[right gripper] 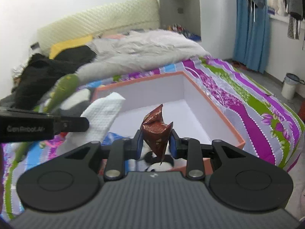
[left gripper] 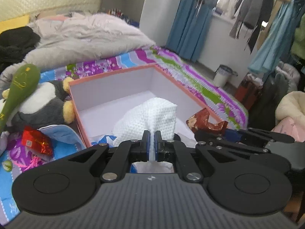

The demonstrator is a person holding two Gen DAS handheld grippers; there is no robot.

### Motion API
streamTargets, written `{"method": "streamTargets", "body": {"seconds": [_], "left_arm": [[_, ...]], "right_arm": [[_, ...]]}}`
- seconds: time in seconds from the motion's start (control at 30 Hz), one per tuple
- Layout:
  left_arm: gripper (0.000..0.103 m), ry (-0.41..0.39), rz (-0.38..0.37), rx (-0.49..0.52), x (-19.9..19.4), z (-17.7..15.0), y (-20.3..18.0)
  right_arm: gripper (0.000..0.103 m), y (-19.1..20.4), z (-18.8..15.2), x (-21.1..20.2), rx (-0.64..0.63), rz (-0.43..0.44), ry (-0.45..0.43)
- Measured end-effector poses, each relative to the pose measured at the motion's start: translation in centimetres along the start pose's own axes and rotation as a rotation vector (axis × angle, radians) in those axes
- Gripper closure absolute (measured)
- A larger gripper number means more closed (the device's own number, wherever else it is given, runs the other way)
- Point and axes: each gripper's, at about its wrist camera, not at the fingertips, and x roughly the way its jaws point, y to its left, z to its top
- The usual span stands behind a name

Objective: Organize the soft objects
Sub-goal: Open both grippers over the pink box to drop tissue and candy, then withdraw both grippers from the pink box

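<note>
An open orange-rimmed box (left gripper: 116,72) with a white inside lies on the patterned bedspread; it also shows in the right wrist view (right gripper: 141,79). My left gripper (left gripper: 152,139) is shut on a white waffle-textured cloth (left gripper: 150,116), held over the box's near edge; the cloth also shows in the right wrist view (right gripper: 103,112). My right gripper (right gripper: 154,140) is shut on a crumpled red-brown foil wrapper (right gripper: 155,127), held above the box's front part; the wrapper shows in the left wrist view (left gripper: 202,120) too.
Left of the box lie a grey-and-white plush penguin (left gripper: 40,105), a green plush club (left gripper: 17,87), a blue face mask (left gripper: 61,133) and a red foil packet (left gripper: 36,142). A grey furry blanket (left gripper: 85,38) covers the bed's far end. A bin (left gripper: 223,75) stands on the floor.
</note>
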Motion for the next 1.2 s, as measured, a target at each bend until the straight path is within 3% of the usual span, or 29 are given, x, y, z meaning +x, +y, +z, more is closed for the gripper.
{"method": "streamTargets", "body": {"seconds": [0.3, 0.57, 0.63, 0.73, 1.2], "left_arm": [[0.097, 0.207, -0.015, -0.082, 9.0, 3.2, 3.2], [0.096, 0.292, 0.002, -0.066, 10.9, 3.7, 3.2], [0.088, 0.312, 0.001, -0.081, 11.1, 3.7, 3.5], [0.077, 0.296, 0.012, -0.078, 10.8, 3.5, 3.7], [0.076, 0.133, 0.028, -0.013, 4.9, 2.0, 3.2]], "right_arm": [[0.071, -2.7, 1.6, 5.0, 0.049, -0.001, 0.176], [0.068, -4.2, 1.8, 6.4, 0.06, -0.044, 0.22], [0.062, -4.1, 1.6, 6.3, 0.053, -0.042, 0.22], [0.055, -4.2, 1.4, 6.1, 0.052, -0.035, 0.213], [0.055, -2.5, -0.1, 2.1, 0.041, 0.004, 0.086]]}}
